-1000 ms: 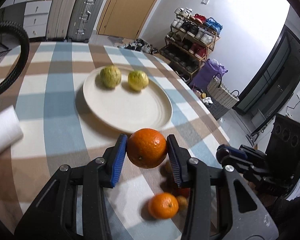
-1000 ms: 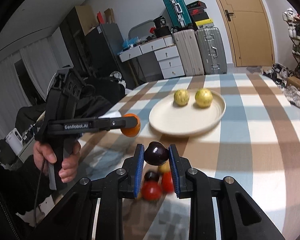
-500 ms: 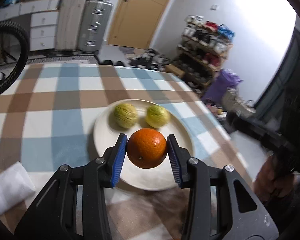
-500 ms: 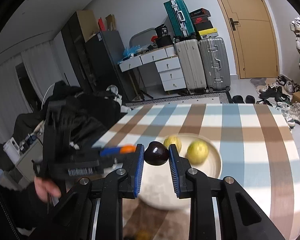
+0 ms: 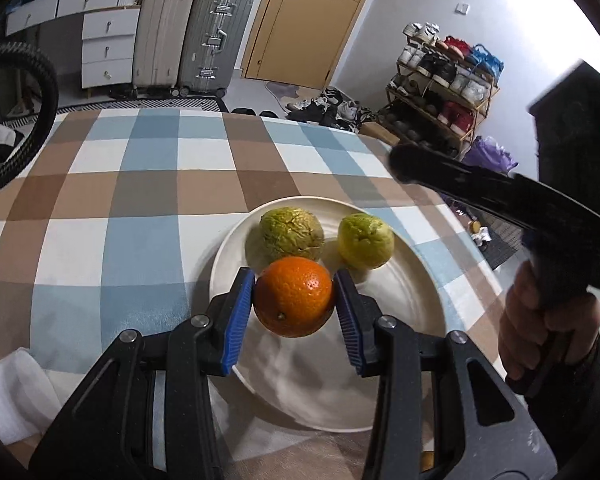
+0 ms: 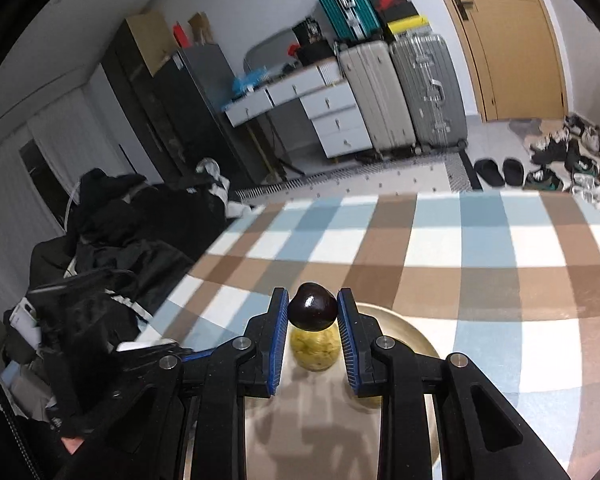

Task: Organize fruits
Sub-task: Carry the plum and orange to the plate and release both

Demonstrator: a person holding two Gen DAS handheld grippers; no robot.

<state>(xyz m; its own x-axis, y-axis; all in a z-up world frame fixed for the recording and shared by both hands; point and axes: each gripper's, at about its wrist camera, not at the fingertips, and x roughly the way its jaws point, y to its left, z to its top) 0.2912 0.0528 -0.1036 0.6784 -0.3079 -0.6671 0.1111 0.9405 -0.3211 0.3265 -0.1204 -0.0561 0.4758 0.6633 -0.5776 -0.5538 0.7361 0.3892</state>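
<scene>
My left gripper (image 5: 294, 298) is shut on an orange (image 5: 293, 297) and holds it over the near left part of a cream plate (image 5: 400, 320). Two wrinkled yellow-green fruits (image 5: 291, 235) (image 5: 365, 241) lie at the plate's far side. My right gripper (image 6: 312, 312) is shut on a small dark plum (image 6: 312, 310) above the same plate (image 6: 416, 340); one yellow-green fruit (image 6: 315, 349) shows just below the plum. In the left wrist view the right gripper's body (image 5: 500, 196) crosses the right side, held by a hand (image 5: 548, 328).
The table wears a blue, brown and white checked cloth (image 5: 132, 184). A white foam sheet (image 5: 8, 392) lies at the near left. A black hose (image 5: 40, 92) arcs at the left edge. Suitcases (image 5: 216, 40), drawers and a shoe rack (image 5: 444, 88) stand beyond the table.
Both grippers have moved forward from the near table edge to above the plate, each carrying its fruit. The loose fruits near the edge have dropped out of view.
</scene>
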